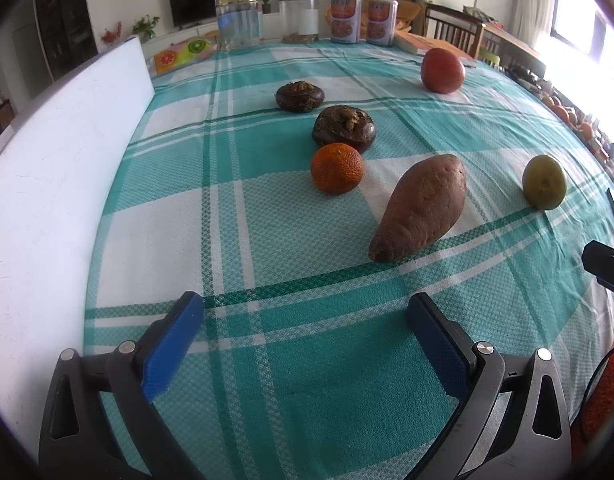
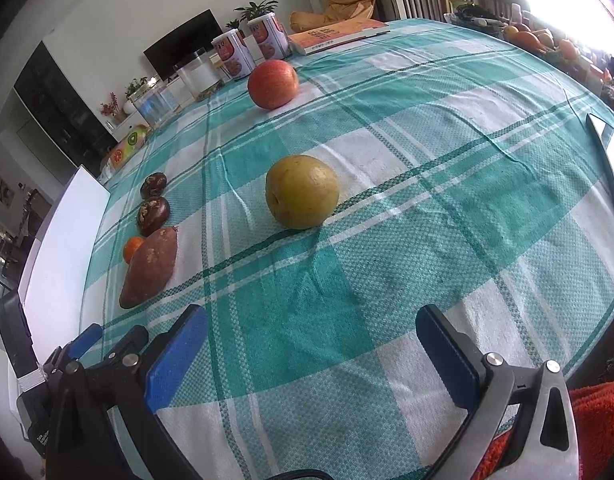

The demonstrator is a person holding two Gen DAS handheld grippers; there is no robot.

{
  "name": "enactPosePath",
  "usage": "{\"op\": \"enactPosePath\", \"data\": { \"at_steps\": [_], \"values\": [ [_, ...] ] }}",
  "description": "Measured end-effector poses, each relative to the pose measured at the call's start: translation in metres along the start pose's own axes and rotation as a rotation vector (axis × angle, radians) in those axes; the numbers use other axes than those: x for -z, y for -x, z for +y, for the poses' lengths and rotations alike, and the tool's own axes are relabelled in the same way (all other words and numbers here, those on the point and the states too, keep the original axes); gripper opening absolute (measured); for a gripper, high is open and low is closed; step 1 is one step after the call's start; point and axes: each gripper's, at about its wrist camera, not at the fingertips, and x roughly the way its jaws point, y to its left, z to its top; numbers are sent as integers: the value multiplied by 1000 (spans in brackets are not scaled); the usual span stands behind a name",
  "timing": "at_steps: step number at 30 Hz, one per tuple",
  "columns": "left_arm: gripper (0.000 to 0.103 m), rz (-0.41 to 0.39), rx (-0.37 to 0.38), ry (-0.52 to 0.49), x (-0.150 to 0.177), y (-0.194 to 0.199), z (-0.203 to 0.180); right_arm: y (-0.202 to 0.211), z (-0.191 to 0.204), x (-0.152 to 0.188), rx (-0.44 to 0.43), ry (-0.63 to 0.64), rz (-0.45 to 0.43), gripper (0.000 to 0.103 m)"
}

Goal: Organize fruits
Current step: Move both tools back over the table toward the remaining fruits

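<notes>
With both the left gripper (image 1: 305, 312) and right gripper (image 2: 311, 326) empty, fingers wide above the worktop (image 2: 427, 200), sorting looks unstarted; the yellow pear (image 2: 302, 191) ahead wants the right gripper lowered around it

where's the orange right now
In the left wrist view the orange sits mid-table on the checked cloth, just in front of the nearer of two dark brown fruits and left of the sweet potato.
</notes>
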Motion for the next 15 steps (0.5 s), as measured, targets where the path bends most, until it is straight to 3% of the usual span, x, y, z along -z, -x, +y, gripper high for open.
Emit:
{"op": "enactPosePath", "data": {
  "at_steps": [15],
  "values": [
    [102,0,0,0,0,0,0,2,0,0,-3,-6,-3,103]
  ]
}}
